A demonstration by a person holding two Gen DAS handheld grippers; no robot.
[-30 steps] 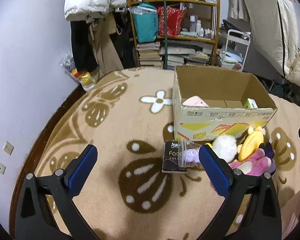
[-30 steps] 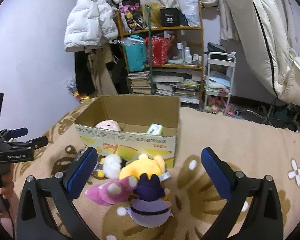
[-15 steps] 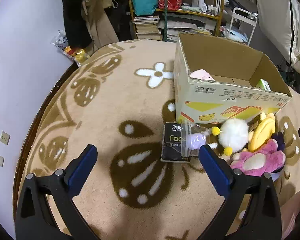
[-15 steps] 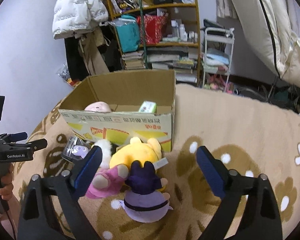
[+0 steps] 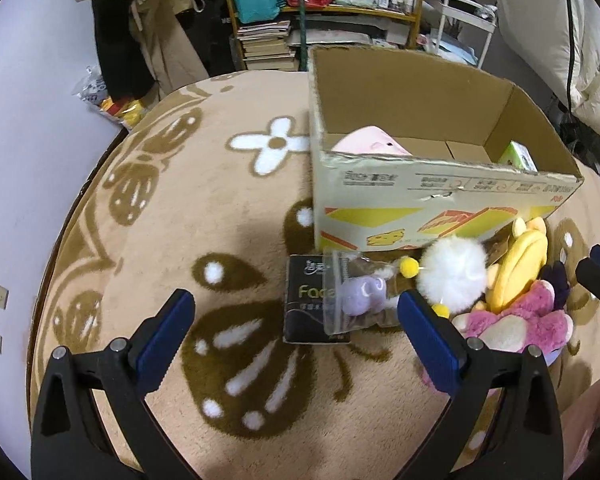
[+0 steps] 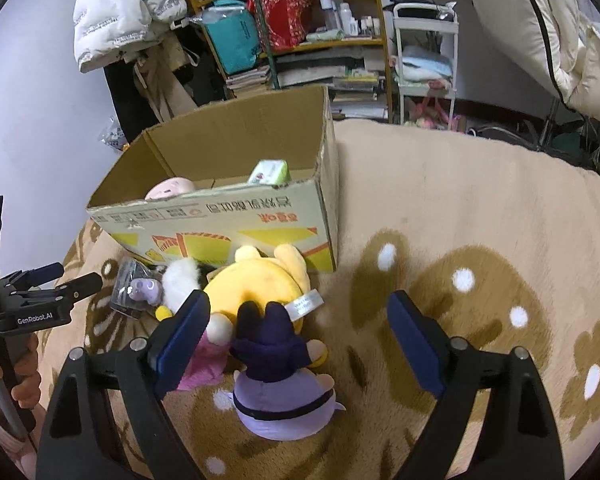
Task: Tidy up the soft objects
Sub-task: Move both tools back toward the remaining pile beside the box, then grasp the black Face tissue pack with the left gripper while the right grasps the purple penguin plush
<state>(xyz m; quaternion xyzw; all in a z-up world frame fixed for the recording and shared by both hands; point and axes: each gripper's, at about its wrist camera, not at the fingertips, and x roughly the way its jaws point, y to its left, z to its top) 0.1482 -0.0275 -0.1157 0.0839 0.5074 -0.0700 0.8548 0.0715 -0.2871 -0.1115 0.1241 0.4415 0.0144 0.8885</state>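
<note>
Tan carpet [image 5: 228,208] with brown and white floral pattern fills the lower two thirds of both views; open cardboard box [image 5: 428,216] stands on it, upper right of centre in the left-wrist view and centre left in the right-wrist view, containing a pink plush [image 5: 370,145] at its left end and a green packet [image 6: 269,172] at its right end; left gripper [image 5: 296,334], lower centre of its own view, jaws spread wide and empty, blue pads [image 5: 165,332] well apart above the carpet; right gripper [image 6: 298,334], lower centre of its view, likewise spread wide with nothing between the pads, framing the toy pile; yellow plush [image 6: 256,284] lies against the box front; purple-hatted plush [image 6: 280,376] just below it, touching; magenta plush [image 5: 516,326] at lower right of the left-wrist view; white pom-pom [image 5: 454,276] beside it; black tissue pack [image 5: 306,304] at frame centre, overlapped by a clear bag [image 5: 360,294] holding a small lilac toy.
</note>
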